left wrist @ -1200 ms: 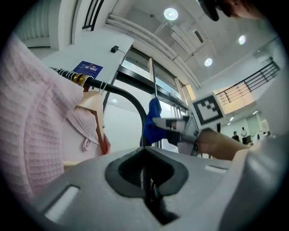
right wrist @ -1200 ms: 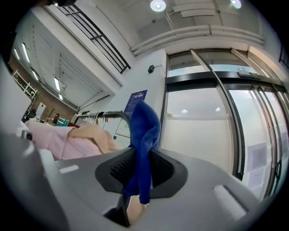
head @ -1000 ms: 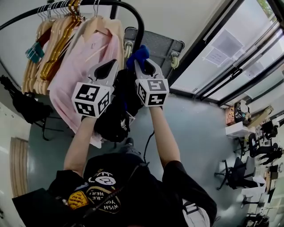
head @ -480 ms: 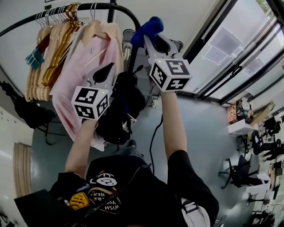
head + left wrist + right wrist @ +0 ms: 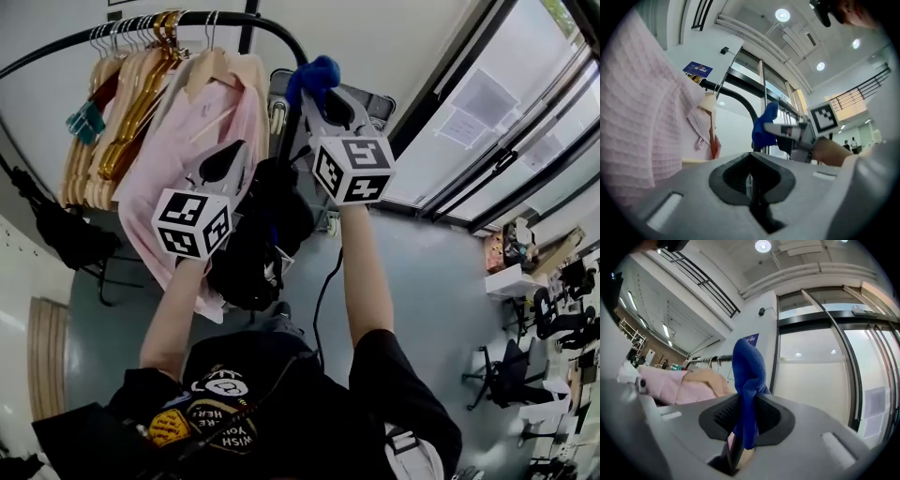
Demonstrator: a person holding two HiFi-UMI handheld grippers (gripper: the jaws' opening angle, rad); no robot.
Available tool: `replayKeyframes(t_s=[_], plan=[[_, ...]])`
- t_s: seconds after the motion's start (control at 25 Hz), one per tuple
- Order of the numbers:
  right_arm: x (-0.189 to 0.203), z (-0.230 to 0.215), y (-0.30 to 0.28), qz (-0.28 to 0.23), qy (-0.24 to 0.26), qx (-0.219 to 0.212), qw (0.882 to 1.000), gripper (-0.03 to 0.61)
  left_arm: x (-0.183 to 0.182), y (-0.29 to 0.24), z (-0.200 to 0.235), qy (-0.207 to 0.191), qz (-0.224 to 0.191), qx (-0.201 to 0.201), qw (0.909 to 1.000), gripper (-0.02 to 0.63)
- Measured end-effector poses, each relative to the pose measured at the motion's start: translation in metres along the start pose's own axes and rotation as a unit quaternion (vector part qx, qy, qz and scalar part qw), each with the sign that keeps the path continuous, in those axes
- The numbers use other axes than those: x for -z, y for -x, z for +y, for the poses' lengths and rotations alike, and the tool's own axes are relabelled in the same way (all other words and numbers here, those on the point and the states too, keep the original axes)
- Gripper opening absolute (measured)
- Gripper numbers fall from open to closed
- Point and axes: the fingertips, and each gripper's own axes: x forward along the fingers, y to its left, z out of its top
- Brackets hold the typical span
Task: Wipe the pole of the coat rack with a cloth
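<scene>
The coat rack's black pole (image 5: 246, 19) runs along the top and bends down at the right. My right gripper (image 5: 322, 97) is raised and shut on a blue cloth (image 5: 312, 73), which lies against the bend of the pole. In the right gripper view the blue cloth (image 5: 747, 376) stands bunched between the jaws of my right gripper (image 5: 743, 404). My left gripper (image 5: 225, 165) hangs lower, beside a pink shirt (image 5: 178, 141), shut with nothing in it. The left gripper view shows its jaws (image 5: 752, 161) together, and the pole (image 5: 740, 99) and the cloth (image 5: 765, 125) ahead.
Several wooden hangers (image 5: 122, 94) crowd the rail's left part. A black garment (image 5: 262, 234) hangs below the grippers and another dark one (image 5: 56, 225) at the far left. A grey wheeled trolley (image 5: 361, 98) leans on the wall behind. Glass doors (image 5: 487, 122) stand at the right.
My right gripper rose with the cloth from beside the left gripper up to the pole's bend, then dropped slightly. The left gripper hardly moved.
</scene>
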Motion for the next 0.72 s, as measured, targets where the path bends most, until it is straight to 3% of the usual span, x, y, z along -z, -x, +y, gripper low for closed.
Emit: replayKeyframes(t_s=[0.2, 0.36, 0.48, 0.72], plan=[[0.12, 0.028, 0.025, 0.09, -0.042, -0.012, 0.995, 0.077, 0.016, -0.006, -0.002, 0.016, 0.01, 0.01, 0.9998, 0.005], [0.152, 0.04, 0.033, 0.117, -0.026, -0.031, 0.992, 0.078, 0.019, -0.011, -0.015, 0.012, 0.014, 0.026, 0.9995, 0.005], [0.105, 0.025, 0.031, 0.093, -0.019, -0.046, 0.994, 0.078, 0.015, -0.009, -0.02, 0.013, 0.011, 0.031, 0.9994, 0.005], [-0.078, -0.006, -0.01, -0.04, 0.056, -0.032, 0.997, 0.078, 0.006, -0.009, -0.018, 0.009, 0.009, 0.031, 0.9994, 0.005]])
